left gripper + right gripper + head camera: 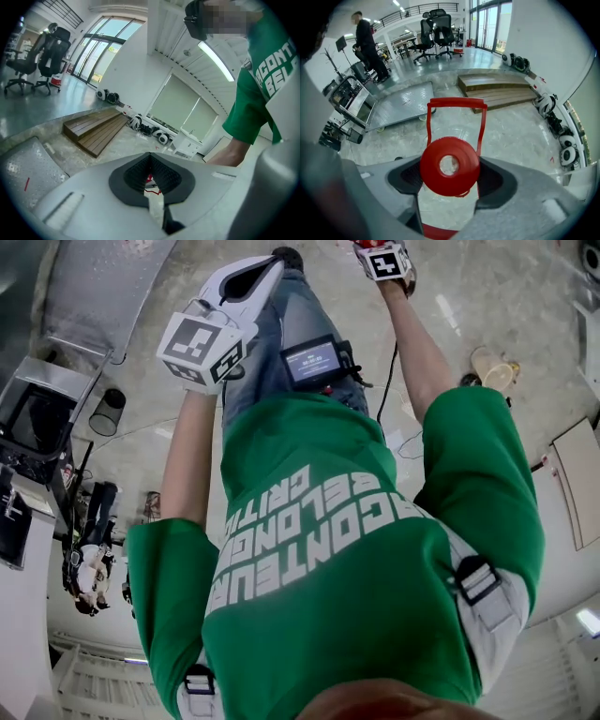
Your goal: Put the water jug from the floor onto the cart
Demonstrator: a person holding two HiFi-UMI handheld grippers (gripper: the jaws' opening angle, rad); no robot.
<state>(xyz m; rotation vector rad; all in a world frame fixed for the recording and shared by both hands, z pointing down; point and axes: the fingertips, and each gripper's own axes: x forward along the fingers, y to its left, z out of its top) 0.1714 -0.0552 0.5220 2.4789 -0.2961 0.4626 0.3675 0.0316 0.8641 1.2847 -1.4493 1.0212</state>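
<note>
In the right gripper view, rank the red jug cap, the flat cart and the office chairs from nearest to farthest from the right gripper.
1. red jug cap, between the jaws.
2. flat cart, on the floor, left of centre.
3. office chairs, far back, at the top.

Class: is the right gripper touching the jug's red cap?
Touching. The right gripper view shows the right gripper with its pads pressed against both sides of the red cap, no gap.
</note>
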